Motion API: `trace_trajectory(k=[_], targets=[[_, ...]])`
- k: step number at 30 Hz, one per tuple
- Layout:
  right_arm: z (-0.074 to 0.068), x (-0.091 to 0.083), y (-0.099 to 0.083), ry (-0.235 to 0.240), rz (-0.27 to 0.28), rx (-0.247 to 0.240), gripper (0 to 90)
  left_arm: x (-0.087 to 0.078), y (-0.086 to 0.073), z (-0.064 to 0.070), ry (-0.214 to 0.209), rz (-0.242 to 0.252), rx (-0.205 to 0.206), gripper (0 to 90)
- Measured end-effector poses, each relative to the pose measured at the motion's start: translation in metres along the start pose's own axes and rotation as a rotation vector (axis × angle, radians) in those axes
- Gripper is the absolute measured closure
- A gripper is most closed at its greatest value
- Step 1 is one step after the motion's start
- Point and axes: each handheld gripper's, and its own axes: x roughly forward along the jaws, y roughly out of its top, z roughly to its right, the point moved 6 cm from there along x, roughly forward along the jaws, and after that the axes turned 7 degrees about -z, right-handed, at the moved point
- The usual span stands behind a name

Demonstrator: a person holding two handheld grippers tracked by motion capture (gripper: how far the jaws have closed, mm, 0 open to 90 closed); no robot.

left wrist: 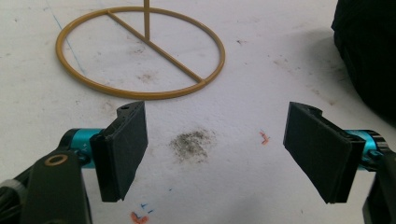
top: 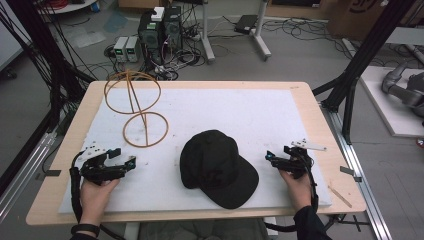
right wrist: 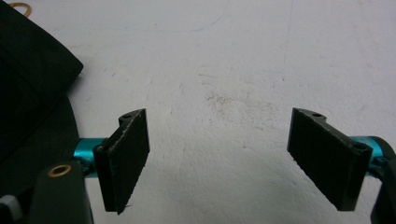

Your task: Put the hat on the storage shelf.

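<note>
A black baseball cap [top: 216, 165] lies on the white mat [top: 240, 112] in the middle front, its brim toward the near right. A wooden hat stand [top: 139, 102] made of two rings on a post stands at the back left. My left gripper [top: 131, 162] rests low on the mat left of the cap, open and holding nothing; its view has the stand's base ring [left wrist: 140, 56] ahead and the cap's edge [left wrist: 369, 51] at the right. To the cap's right is my right gripper [top: 268, 156], also open and holding nothing, with the cap [right wrist: 32, 88] at the left of its view.
The mat covers a wooden table [top: 320, 125]. A thin wooden stick [top: 340, 196] lies near the table's front right corner. Black frame posts [top: 360, 65] flank the table. Electronics and cables [top: 160, 35] sit on the floor beyond the far edge.
</note>
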Motion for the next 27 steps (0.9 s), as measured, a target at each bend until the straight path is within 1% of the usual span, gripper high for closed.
trace_trajectory(k=[5,6,7,8,9,11,12,14,15,18,21,22,23,24,27], targets=[[-0.001,0.002,0.0,-0.005,-0.02,-0.02,20.7,0.0,0.0,0.001,0.008,0.002,0.011,21.3],[-0.002,0.004,-0.001,0.012,-0.038,-0.025,20.7,0.0,0.0,0.001,0.01,0.0,0.018,21.0],[-0.002,0.004,-0.001,0.009,-0.041,-0.024,20.7,0.0,0.0,0.003,0.017,-0.001,0.034,21.0],[-0.002,0.004,-0.001,0.005,-0.041,-0.024,20.7,0.0,0.0,0.003,0.025,0.002,0.041,21.0],[-0.002,0.005,-0.001,0.008,-0.045,-0.022,20.7,0.0,0.0,0.003,0.025,0.002,0.041,21.3],[-0.001,0.005,-0.001,0.012,-0.051,-0.013,20.7,-0.002,0.0,0.005,0.04,0.008,0.043,23.0],[-0.001,0.005,-0.001,0.012,-0.051,-0.013,20.7,-0.003,0.0,0.007,0.032,0.007,0.018,23.0],[-0.001,0.005,-0.001,0.009,-0.055,-0.003,20.7,-0.004,0.001,0.011,-0.01,0.002,-0.041,24.4],[0.0,0.006,-0.001,0.006,-0.061,-0.004,20.8,-0.005,0.003,0.014,-0.033,-0.002,-0.052,25.6],[-0.001,0.007,-0.001,0.004,-0.068,-0.005,20.8,-0.011,0.01,0.026,-0.07,0.005,-0.043,26.5],[-0.001,0.007,-0.001,-0.001,-0.075,-0.017,20.9,-0.02,0.021,0.043,-0.106,0.035,-0.024,27.2],[-0.001,0.008,-0.001,-0.003,-0.077,-0.019,20.9,-0.024,0.026,0.051,-0.119,0.05,-0.008,28.0],[-0.001,0.008,-0.001,-0.006,-0.082,-0.022,20.9,-0.027,0.03,0.057,-0.127,0.057,0.012,28.3],[-0.001,0.008,-0.001,-0.008,-0.083,-0.023,21.0,-0.03,0.034,0.065,-0.135,0.07,0.038,29.1],[-0.001,0.009,-0.002,-0.008,-0.092,-0.02,21.0,-0.037,0.046,0.091,-0.166,0.102,0.093,29.8]])
